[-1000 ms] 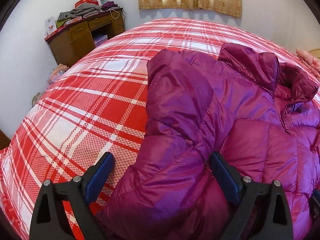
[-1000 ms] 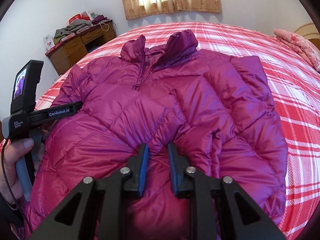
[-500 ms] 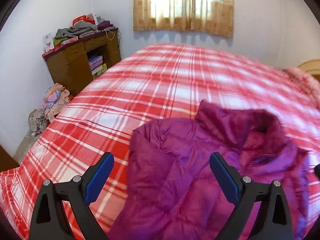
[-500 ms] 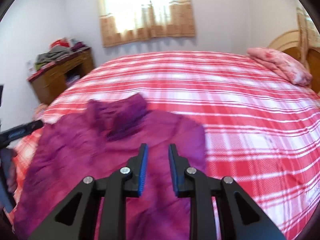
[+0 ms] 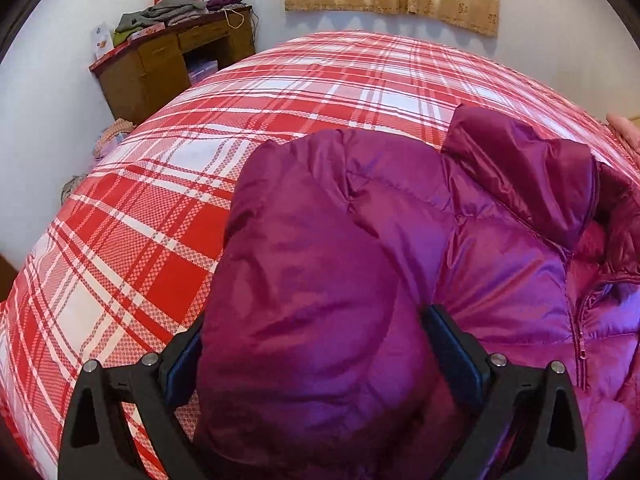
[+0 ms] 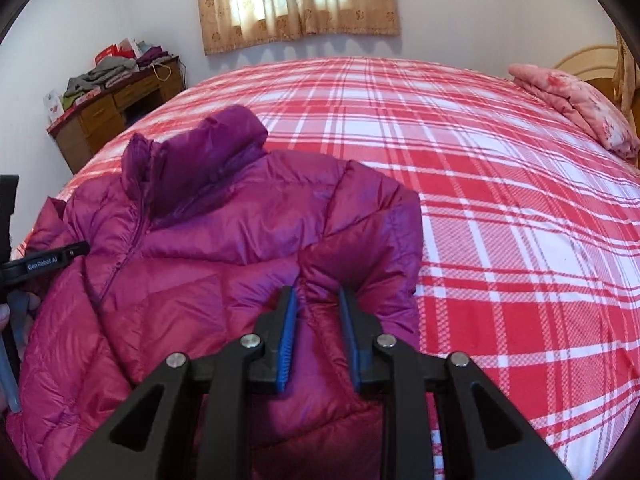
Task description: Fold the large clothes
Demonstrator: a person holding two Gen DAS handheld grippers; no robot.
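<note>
1. Left gripper point(image 5: 316, 344): jaws spread wide, a thick fold of the jacket point(image 5: 400, 264) bulging between them. The fabric hides the inner faces of both fingers, so whether they press it cannot be told.
2. Right gripper point(image 6: 318, 316): jaws drawn close, a ridge of jacket fabric pinched between the blue pads point(image 6: 286, 340). The pinch point itself is partly hidden by puffed quilting.
3. Jacket: magenta, quilted, lying on the bed point(image 6: 500, 220) toward its left side, collar point(image 6: 196, 160) standing up at the far end. Its near hem is cut off by the lower frame edge in both views.
4. Desk point(image 6: 100, 116): wooden, far left by the wall, piled with clothes point(image 6: 108, 70); items on it too small to identify.
5. Curtain point(image 6: 296, 0): beige, on the far wall, top cut off.
6. Pillow point(image 6: 576, 104): pink, far right on the bed, partly cropped.
7. Left gripper's body point(image 6: 40, 264) shows at the right view's left edge, mostly out of frame.
</note>
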